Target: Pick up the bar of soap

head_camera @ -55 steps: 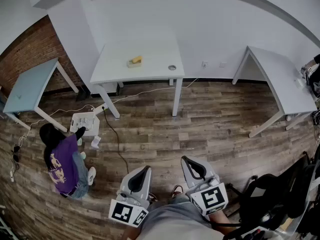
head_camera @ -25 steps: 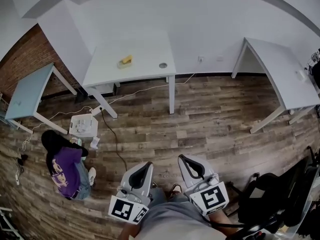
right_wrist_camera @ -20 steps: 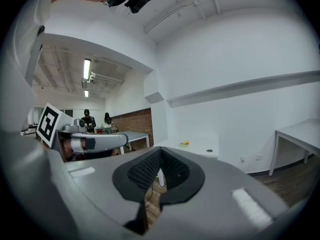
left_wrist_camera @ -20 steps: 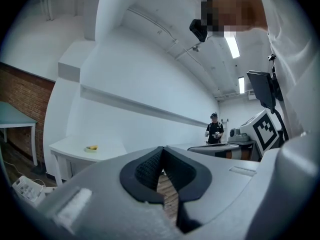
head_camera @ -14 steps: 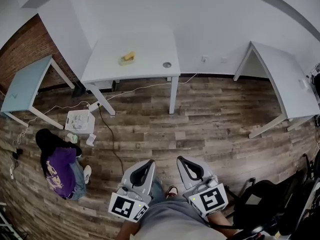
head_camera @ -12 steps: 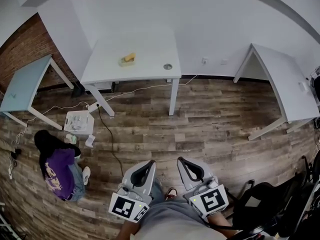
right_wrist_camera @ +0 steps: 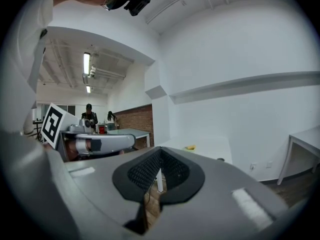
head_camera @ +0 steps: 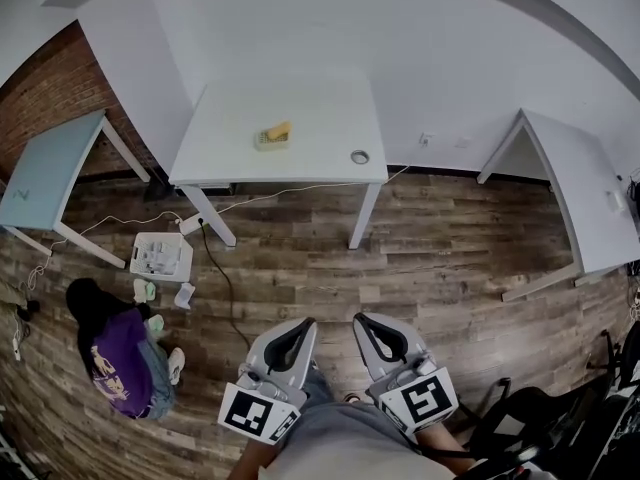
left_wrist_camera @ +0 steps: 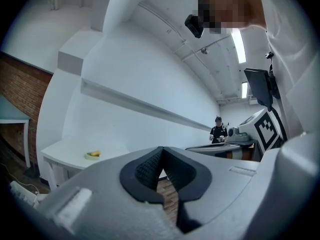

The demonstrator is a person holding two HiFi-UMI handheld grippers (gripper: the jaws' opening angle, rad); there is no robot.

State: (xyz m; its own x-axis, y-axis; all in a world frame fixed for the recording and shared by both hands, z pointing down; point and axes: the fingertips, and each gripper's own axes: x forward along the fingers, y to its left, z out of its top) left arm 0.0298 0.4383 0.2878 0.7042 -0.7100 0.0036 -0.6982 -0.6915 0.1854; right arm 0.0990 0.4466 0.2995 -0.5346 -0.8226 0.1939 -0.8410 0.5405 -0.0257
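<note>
at 6 o'clock, closest in, the left gripper (head_camera: 291,340) had its ribbed black pads pressed together with nothing between them, and the right gripper (head_camera: 377,337) beside it was closed just the same, empty, each a smooth grey shell with a square-marked cube at its rear. under them ran a wood plank floor (head_camera: 440,268), streaked grey and brown. at 8 o'clock a person in a purple top (head_camera: 117,350) crouched on the planks, with a white slatted basket (head_camera: 160,256) just beyond and a dark cable (head_camera: 222,268) snaking past it. farther off at 12 o'clock stood a white flat-topped table (head_camera: 310,93) on slim legs; the yellow bar of soap (head_camera: 278,129) lay on it left of centre, on a pale dish, well apart from a small round ring (head_camera: 360,156) near the right edge. a rough brick wall (head_camera: 40,83) showed at 10 o'clock.
</note>
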